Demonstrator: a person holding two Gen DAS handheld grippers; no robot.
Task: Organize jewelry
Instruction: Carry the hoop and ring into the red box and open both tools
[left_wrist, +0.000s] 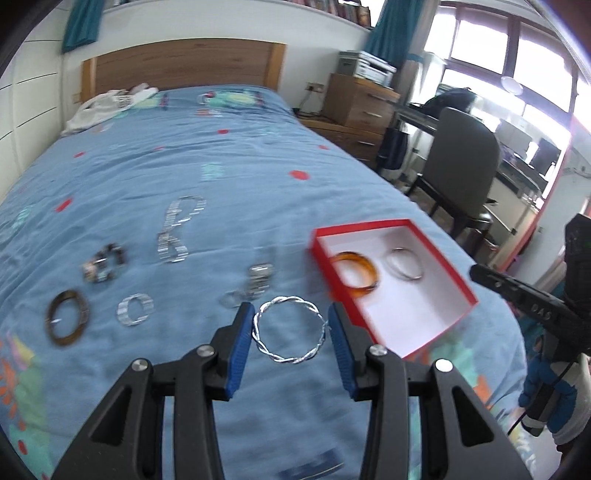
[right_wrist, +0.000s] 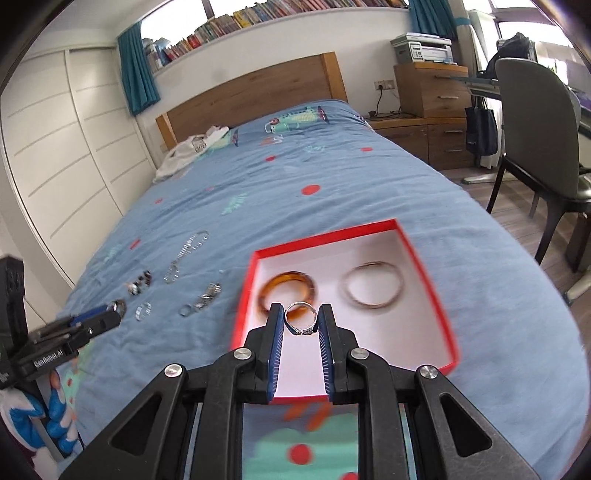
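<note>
My left gripper (left_wrist: 291, 317) is shut on a twisted silver bangle (left_wrist: 290, 358), held above the blue bedspread beside the red box (left_wrist: 439, 275). My right gripper (right_wrist: 301, 314) is shut on a small silver ring (right_wrist: 302, 319) and holds it over the red box (right_wrist: 430, 280). An amber bangle (right_wrist: 290, 286) and a thin silver bangle (right_wrist: 371, 284) lie inside the box. Several more bracelets, rings and a watch strap (left_wrist: 179, 230) lie in a loose row on the bed left of the box.
The bed (right_wrist: 332, 184) has a wooden headboard (right_wrist: 255, 94) and crumpled white cloth (right_wrist: 188, 151) at its far end. A grey chair (right_wrist: 535, 122), a wooden drawer unit (right_wrist: 432, 92) with a printer and a desk stand to the right.
</note>
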